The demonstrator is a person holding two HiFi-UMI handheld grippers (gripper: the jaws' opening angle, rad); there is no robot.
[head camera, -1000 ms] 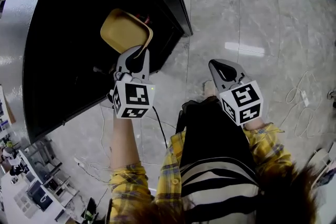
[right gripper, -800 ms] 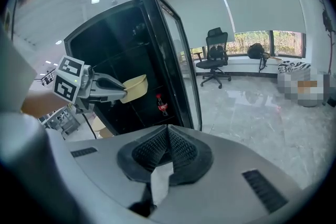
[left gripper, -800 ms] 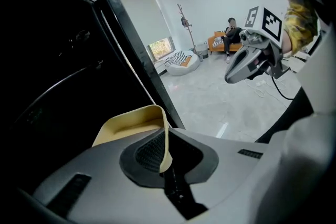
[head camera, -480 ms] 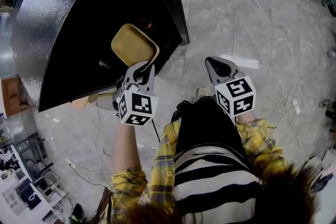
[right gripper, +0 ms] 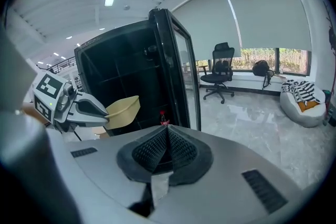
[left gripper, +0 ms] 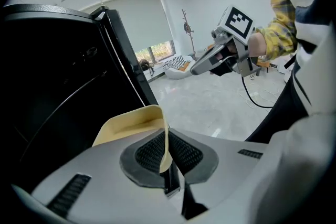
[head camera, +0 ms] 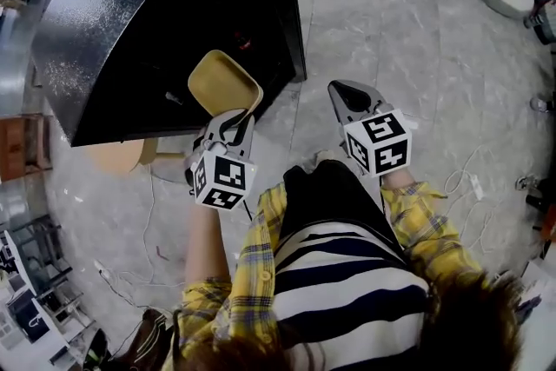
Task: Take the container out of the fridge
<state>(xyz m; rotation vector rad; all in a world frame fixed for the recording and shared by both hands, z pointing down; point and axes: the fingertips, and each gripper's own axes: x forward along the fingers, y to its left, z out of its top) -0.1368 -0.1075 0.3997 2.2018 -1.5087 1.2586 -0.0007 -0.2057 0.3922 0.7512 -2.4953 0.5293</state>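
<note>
Left gripper view: the left tool (left gripper: 167,157) clamps one thin wall of the pale yellow, shallow plastic container (left gripper: 128,126).
The container hangs just in front of the tall black fridge (head camera: 165,13). The right tool (head camera: 340,93) is closed and empty. Keep the pinch firm and the container level, as an edge grip may let it swing.

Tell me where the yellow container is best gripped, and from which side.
Grip the yellow container by its thin side wall, over the rim, coming from the edge nearest the person: that slim wall fits between closed-down jaws, as the left gripper shut on it shows.
</note>
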